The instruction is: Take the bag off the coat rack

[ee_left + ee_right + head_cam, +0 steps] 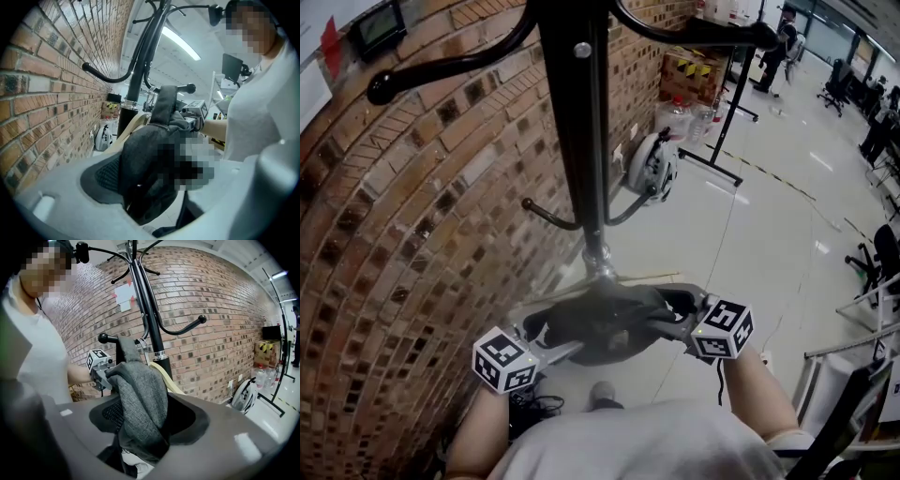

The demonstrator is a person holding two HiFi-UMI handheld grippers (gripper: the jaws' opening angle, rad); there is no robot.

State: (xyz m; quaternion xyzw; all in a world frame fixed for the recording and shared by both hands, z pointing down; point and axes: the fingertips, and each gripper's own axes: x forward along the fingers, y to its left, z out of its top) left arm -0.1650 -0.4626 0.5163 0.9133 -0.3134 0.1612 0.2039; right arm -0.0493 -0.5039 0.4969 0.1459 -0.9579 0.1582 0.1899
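The grey fabric bag (pixel 600 323) hangs in front of the black coat rack (pixel 581 122), low on its pole. My left gripper (pixel 572 349) holds its left side and my right gripper (pixel 670 323) its right side. In the left gripper view the bag (pixel 145 154) bunches between the jaws of the left gripper (pixel 154 187). Its strap (pixel 166 96) rises to a knobbed hook (pixel 190 87) and seems to lie over it. In the right gripper view the bag (pixel 140 390) fills the right gripper (pixel 145 427), and the strap (pixel 125 345) runs up beside the pole (pixel 147 310).
A curved brick wall (pixel 412 234) stands close on the left. A white helmet (pixel 653 166) lies on the floor behind the rack, with water bottles (pixel 684 117) and a black stand (pixel 727 122) farther back. A tan curved piece (pixel 166 378) sits behind the bag. Cables (pixel 530 408) lie by my feet.
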